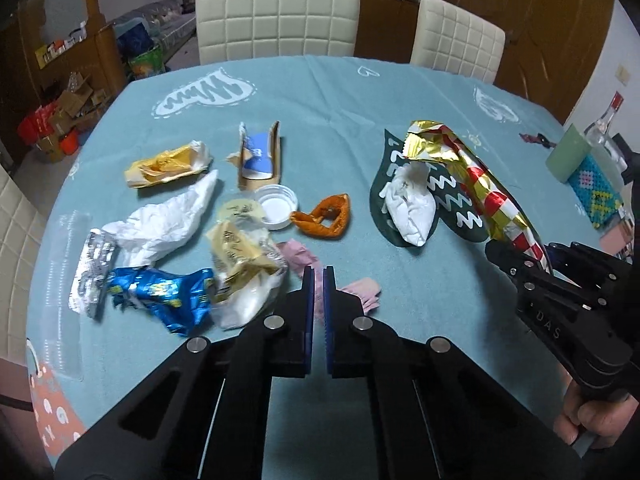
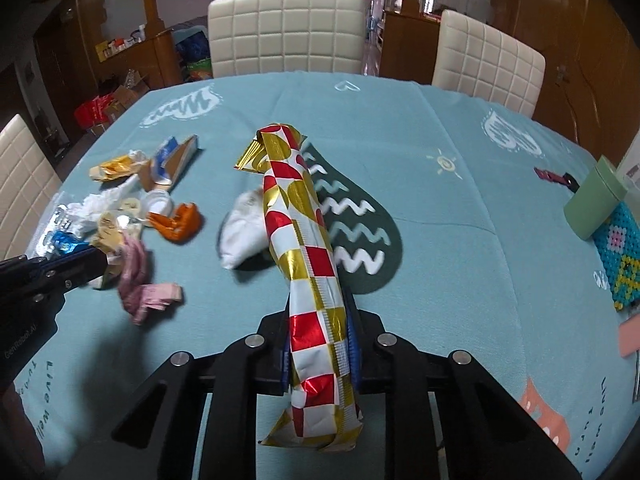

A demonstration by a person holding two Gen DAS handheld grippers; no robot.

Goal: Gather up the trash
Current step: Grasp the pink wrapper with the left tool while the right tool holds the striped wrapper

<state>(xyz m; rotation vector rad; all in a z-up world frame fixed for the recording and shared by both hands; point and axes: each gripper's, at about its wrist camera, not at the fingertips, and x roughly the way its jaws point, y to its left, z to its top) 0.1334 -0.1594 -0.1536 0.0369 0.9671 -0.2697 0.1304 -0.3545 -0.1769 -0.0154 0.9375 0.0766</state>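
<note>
Left wrist view is looking down over a round table w/ a light-blue printed tablecloth point(image 1: 340, 92). Left gripper point(image 1: 319, 280) is sitting w/ its jaws nearly together, pinching a crumpled pink paper scrap point(image 1: 300, 256); in the right wrist view that scrap point(image 2: 136, 276) is hanging from its tips just above the cloth. Trash is lying scattered toward the table's left edge: a crinkled blue foil wrapper point(image 1: 164, 296), a crumpled white tissue point(image 1: 164, 224), a yellow-and-white plastic wrapper point(image 1: 168, 164), a torn blue-and-brown cardboard box point(image 1: 258, 156), a white plastic lid point(image 1: 276, 206) & an orange crumpled wrapper point(image 1: 324, 218). Right gripper point(image 2: 320, 340) is clamping a long red, white & gold checkered foil bag point(image 2: 308, 248), jaws narrow around its lower part, the bag reaching out over the table's middle. Just beside it a white crumpled paper wad point(image 2: 244, 232) is lying on a dark-green leaf print. Near the right edge a pale-green cup point(image 2: 592, 204) is standing next to a beaded mat point(image 2: 620, 256).
</note>
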